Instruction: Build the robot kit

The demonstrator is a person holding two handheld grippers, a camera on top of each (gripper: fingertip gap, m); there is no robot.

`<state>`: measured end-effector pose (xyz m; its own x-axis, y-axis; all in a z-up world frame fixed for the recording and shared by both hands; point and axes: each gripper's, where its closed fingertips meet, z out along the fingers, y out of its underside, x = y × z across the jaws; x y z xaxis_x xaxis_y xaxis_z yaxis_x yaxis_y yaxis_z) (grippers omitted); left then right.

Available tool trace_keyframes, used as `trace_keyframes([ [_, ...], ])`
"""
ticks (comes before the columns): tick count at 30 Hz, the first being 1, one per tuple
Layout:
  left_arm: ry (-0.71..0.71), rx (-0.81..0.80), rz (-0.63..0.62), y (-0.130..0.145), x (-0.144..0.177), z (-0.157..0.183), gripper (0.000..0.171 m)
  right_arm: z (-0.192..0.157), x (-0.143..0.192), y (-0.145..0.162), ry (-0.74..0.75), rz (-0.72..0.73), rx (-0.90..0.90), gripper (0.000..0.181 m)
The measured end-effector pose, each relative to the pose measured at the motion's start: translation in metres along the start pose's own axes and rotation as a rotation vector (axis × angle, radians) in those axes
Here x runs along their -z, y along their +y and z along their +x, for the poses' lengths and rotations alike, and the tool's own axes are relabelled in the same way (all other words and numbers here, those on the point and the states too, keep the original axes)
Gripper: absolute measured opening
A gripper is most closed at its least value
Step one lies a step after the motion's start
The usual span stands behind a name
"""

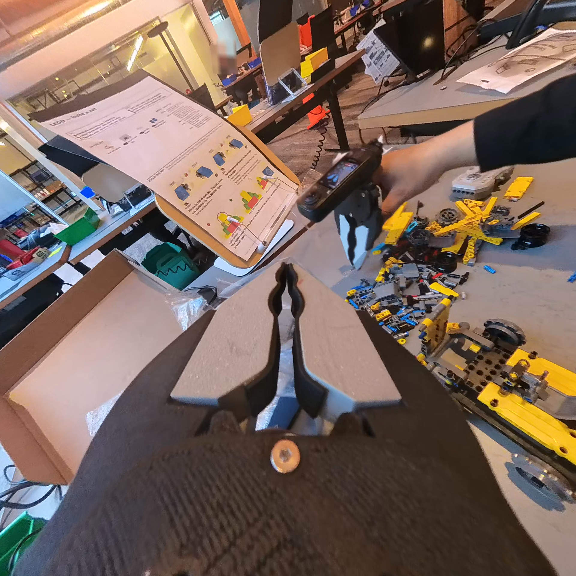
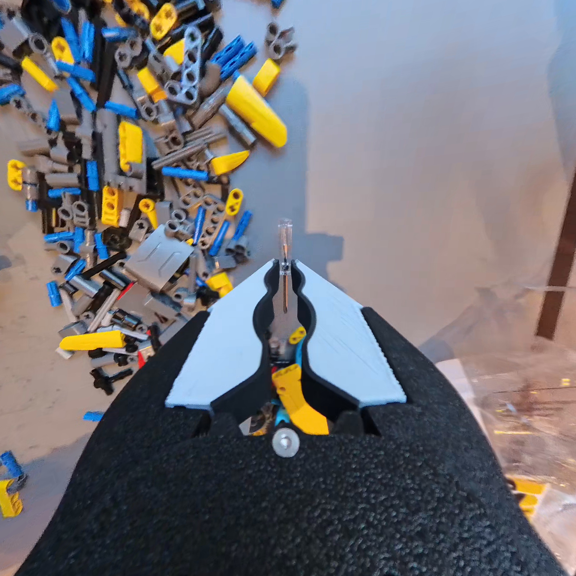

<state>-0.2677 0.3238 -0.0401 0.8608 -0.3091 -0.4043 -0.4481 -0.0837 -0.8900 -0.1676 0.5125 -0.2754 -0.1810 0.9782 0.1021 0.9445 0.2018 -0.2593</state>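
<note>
My right gripper (image 2: 284,264) is shut on a thin clear rod (image 2: 284,230), pinched at the fingertips. The rod's clear head sticks out past the tips over the bare grey table (image 2: 420,140). A pile of small blue, yellow, grey and black building pieces (image 2: 124,162) lies just left of it. In the left wrist view the right gripper (image 1: 357,260) hangs tip-down, held by a hand (image 1: 405,177), at the near edge of the pile (image 1: 417,286). My left gripper (image 1: 286,267) is shut with nothing visible between its fingers. It is above clear plastic bags (image 1: 187,307) next to a cardboard box (image 1: 78,358).
A partly built yellow and grey model (image 1: 505,380) lies on the table at the right. A printed sheet on a wooden stand (image 1: 193,177) stands behind the box. A second heap of yellow beams and black wheels (image 1: 473,227) lies farther back. Clear bags (image 2: 517,411) lie at the right. There is about 30 cm between the tips of the two grippers.
</note>
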Motion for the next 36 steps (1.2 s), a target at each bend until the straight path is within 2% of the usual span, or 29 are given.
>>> trace_keyframes([
  [4,-0.016,0.003,0.001,0.001,0.002,-0.006,0.0,0.021,-0.002,-0.03,0.014,0.025,0.002,0.006],
  [10,-0.047,-0.003,-0.001,0.001,0.009,-0.014,0.0,0.033,-0.034,-0.097,-0.009,0.084,0.02,0.006],
  [14,-0.052,-0.007,0.005,-0.001,0.011,-0.016,0.0,0.032,-0.052,-0.121,-0.002,0.05,0.071,0.006],
  [17,-0.054,-0.007,0.002,0.001,0.01,-0.016,0.0,0.034,-0.052,-0.134,0.018,0.039,0.1,0.006],
  [25,-0.055,-0.003,0.005,0.001,0.011,-0.017,0.0,-0.007,-0.051,-0.129,-0.025,-0.055,0.227,0.006],
  [36,-0.07,-0.002,0.02,-0.004,0.019,-0.021,0.0,-0.052,-0.041,-0.113,-0.041,-0.03,0.287,0.006],
])
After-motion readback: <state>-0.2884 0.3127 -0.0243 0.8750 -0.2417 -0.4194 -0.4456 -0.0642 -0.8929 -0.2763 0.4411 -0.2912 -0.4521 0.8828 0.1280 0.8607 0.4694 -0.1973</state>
